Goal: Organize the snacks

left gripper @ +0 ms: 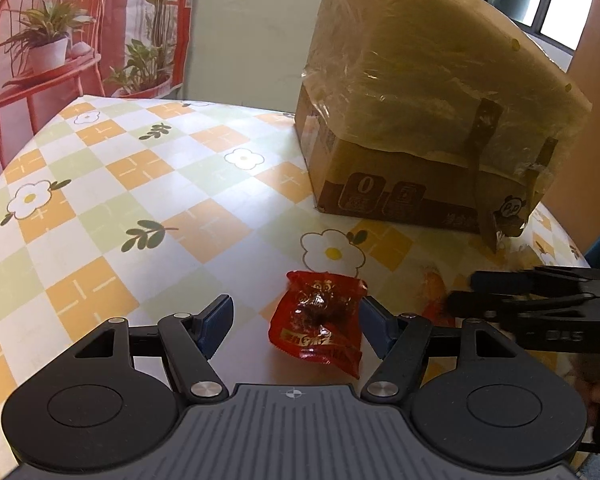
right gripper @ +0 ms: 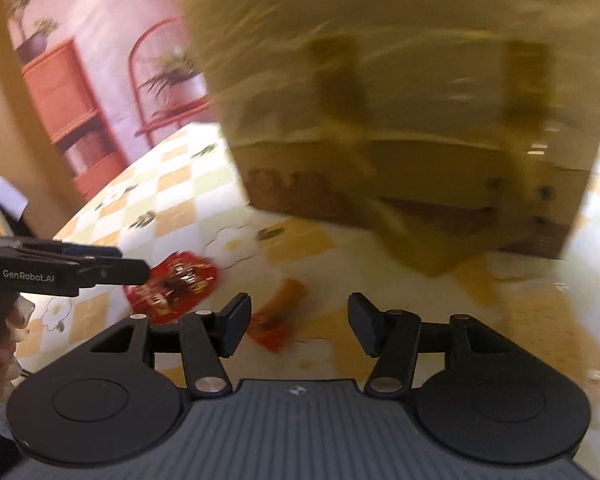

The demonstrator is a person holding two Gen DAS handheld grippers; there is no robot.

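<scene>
Straddling the red packet (left gripper: 319,317), the left hand-held gripper (left gripper: 296,320) stands spread (nothing pinched), ready to close; the right hand-held gripper (right gripper: 298,326) gapes empty.

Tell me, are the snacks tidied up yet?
Not yet. Nothing looks put away. The red snack packet lies on the table between the open fingers of the left tool, not gripped. The orange snack lies loose by the empty right tool. The wrapped cardboard box looks closed.
</scene>
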